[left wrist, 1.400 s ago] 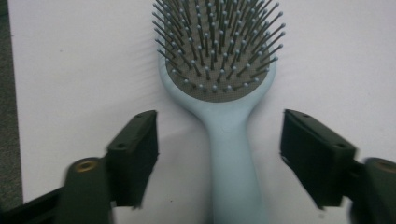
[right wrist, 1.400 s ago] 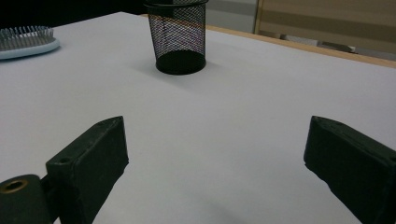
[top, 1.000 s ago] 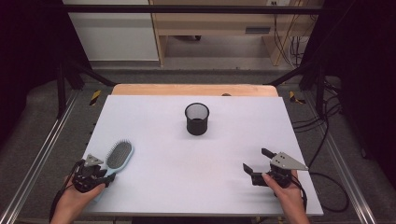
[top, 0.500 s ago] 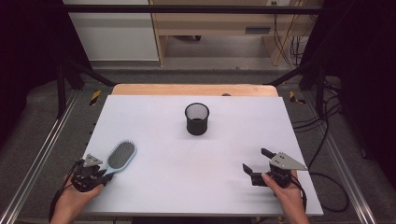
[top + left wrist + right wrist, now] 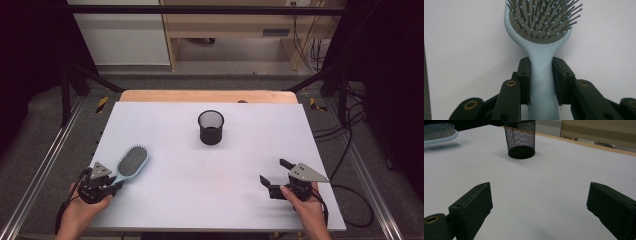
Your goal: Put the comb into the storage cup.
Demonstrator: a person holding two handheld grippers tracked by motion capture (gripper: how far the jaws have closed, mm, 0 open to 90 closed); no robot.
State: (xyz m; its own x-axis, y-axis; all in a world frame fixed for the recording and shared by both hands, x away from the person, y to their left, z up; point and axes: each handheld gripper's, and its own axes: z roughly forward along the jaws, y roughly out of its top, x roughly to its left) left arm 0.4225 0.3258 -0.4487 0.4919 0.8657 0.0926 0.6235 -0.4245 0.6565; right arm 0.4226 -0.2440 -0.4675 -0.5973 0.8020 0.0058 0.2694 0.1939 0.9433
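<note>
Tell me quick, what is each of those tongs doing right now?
Left tongs: closed on the handle of the light blue plastic hairbrush.
Right tongs: open, holding nothing.

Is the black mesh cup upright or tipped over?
Upright. The mesh cup stands on its solid base with its open rim facing up, mid-table; the right gripper view shows the same.

Hairbrush [image 5: 541,37] head top & handle end cut off by frame.
</note>
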